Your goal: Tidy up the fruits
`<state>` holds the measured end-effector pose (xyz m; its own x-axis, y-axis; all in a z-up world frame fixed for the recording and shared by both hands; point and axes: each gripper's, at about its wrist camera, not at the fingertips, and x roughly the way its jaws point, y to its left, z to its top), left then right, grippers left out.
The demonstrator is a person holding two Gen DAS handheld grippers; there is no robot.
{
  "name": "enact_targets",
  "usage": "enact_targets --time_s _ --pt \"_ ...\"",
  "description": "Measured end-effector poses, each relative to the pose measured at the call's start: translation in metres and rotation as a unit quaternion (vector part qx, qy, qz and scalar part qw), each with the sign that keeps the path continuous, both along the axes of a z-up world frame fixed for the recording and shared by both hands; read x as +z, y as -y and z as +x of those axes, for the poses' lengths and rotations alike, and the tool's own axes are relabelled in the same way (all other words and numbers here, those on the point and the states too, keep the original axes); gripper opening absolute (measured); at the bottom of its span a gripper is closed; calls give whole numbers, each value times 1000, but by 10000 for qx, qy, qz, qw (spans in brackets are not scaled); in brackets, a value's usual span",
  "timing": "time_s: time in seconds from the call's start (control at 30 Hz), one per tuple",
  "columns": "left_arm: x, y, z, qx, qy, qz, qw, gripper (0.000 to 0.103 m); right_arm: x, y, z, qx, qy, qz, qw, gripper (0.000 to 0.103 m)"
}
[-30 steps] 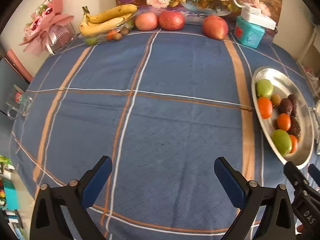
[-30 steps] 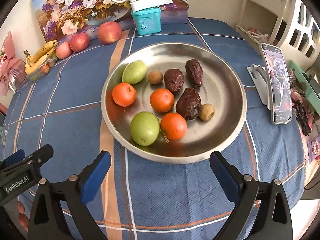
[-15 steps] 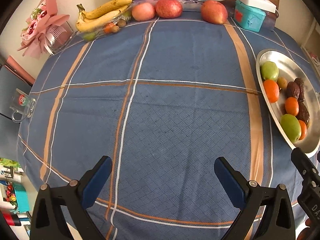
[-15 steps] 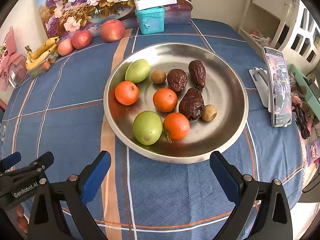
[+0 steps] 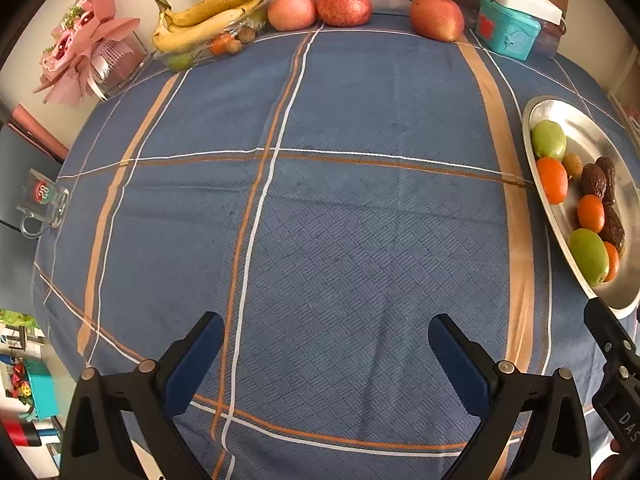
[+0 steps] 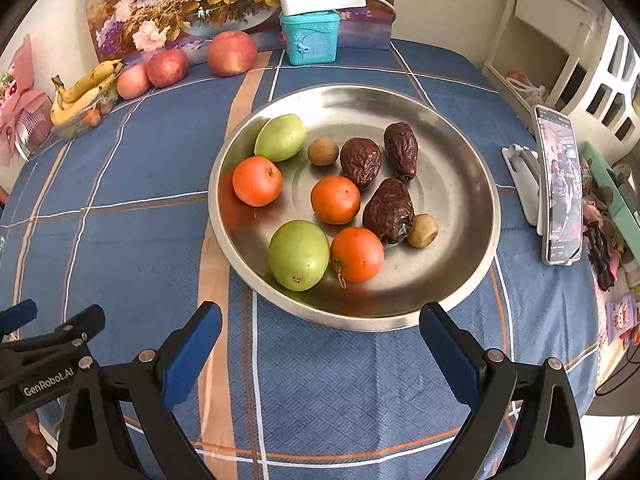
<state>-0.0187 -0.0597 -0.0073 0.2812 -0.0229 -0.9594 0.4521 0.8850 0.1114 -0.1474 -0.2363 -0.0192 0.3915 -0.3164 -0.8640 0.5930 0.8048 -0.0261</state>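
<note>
A home, most likely a dining corner: a round table under a blue plaid tablecloth, with a floral painting propped along its far edge. Bananas and apples line that edge, a wrapped pink bouquet stands at the far-left edge, and a phone on a stand plays video at the right edge

"GenRobot.AI" on left gripper body, "DAS" on right gripper body
</note>
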Motion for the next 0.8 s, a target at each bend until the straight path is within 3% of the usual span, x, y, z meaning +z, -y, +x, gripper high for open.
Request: enact_targets --time_s 0.33,0.8 --pt "0 -1 -1 -95 343 77 9993 103 1 1 1 -28 -29 -48 10000 99" --pt "7 -2 -3 -98 306 -101 9994 103 2 -1 2 -24 -35 -82 10000 99"
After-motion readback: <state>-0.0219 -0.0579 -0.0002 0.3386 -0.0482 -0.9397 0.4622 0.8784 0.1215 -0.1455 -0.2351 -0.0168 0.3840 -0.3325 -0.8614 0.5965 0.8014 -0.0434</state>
